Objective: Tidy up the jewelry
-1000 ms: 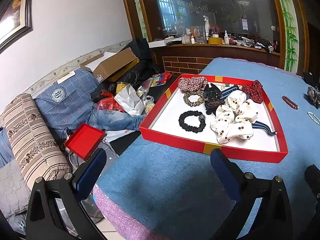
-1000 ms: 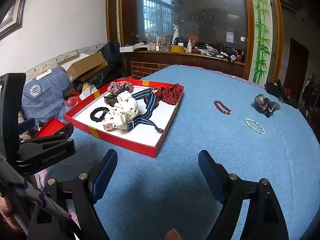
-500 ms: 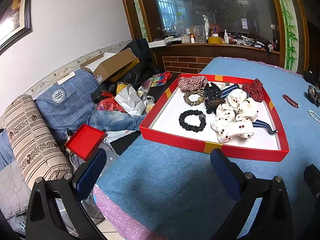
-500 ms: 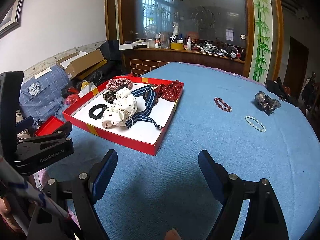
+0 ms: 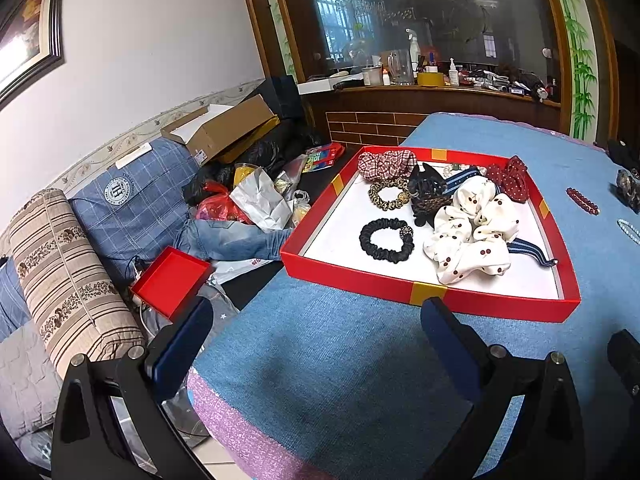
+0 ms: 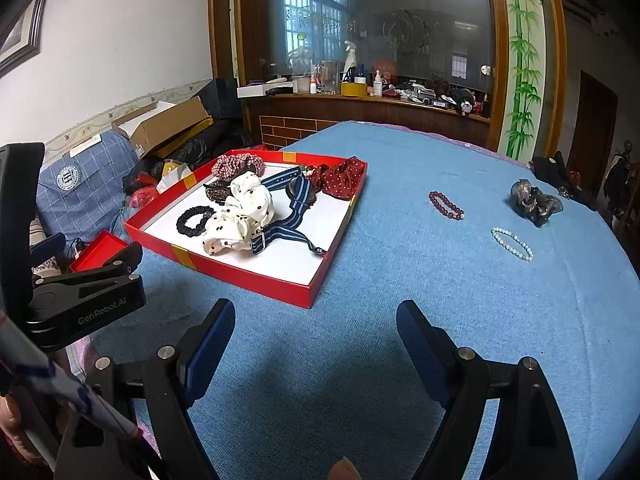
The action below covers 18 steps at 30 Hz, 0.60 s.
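Observation:
A red tray (image 6: 248,276) with a white floor sits on the blue tablecloth and holds several scrunchies and hair ties; it also shows in the left wrist view (image 5: 400,292). A dark red bead bracelet (image 6: 445,205), a pale bead bracelet (image 6: 512,243) and a grey sheer scrunchie (image 6: 536,200) lie on the cloth right of the tray. My left gripper (image 5: 316,336) is open and empty above the table's near left edge. My right gripper (image 6: 316,340) is open and empty above the cloth in front of the tray.
A black scrunchie (image 5: 386,238) and a white cherry-print scrunchie (image 5: 472,236) lie in the tray. Left of the table is a cluttered couch with a small red box (image 5: 172,282) and a cardboard box (image 5: 224,128). A wooden counter (image 6: 360,108) stands behind.
Both views have shifted slightly; the tray sits a little farther from the right gripper. Nothing was taken hold of and both grippers stayed open.

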### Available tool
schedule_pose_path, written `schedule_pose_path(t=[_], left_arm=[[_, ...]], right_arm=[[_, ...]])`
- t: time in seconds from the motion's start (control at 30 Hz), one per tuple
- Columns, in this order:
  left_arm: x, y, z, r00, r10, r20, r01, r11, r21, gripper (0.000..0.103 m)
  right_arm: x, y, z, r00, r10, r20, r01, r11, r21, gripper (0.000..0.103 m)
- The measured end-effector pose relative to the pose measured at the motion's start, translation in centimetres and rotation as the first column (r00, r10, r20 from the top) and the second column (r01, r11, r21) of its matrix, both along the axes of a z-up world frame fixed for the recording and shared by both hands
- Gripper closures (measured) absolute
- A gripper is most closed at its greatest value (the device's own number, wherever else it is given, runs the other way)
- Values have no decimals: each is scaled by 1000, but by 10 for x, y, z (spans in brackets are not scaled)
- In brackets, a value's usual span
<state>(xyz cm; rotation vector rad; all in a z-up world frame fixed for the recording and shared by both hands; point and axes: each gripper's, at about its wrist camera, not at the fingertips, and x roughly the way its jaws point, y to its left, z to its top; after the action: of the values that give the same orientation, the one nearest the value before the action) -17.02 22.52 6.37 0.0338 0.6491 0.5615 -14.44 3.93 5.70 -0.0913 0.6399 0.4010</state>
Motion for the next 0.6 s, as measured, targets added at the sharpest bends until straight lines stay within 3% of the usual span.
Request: schedule_pose_path(t=[0.6], left_arm=[[0, 1, 0, 1000, 0, 1, 0, 1000, 2, 0]], right_arm=[[1, -2, -2, 1000, 1, -9, -1, 1000, 0, 17]])
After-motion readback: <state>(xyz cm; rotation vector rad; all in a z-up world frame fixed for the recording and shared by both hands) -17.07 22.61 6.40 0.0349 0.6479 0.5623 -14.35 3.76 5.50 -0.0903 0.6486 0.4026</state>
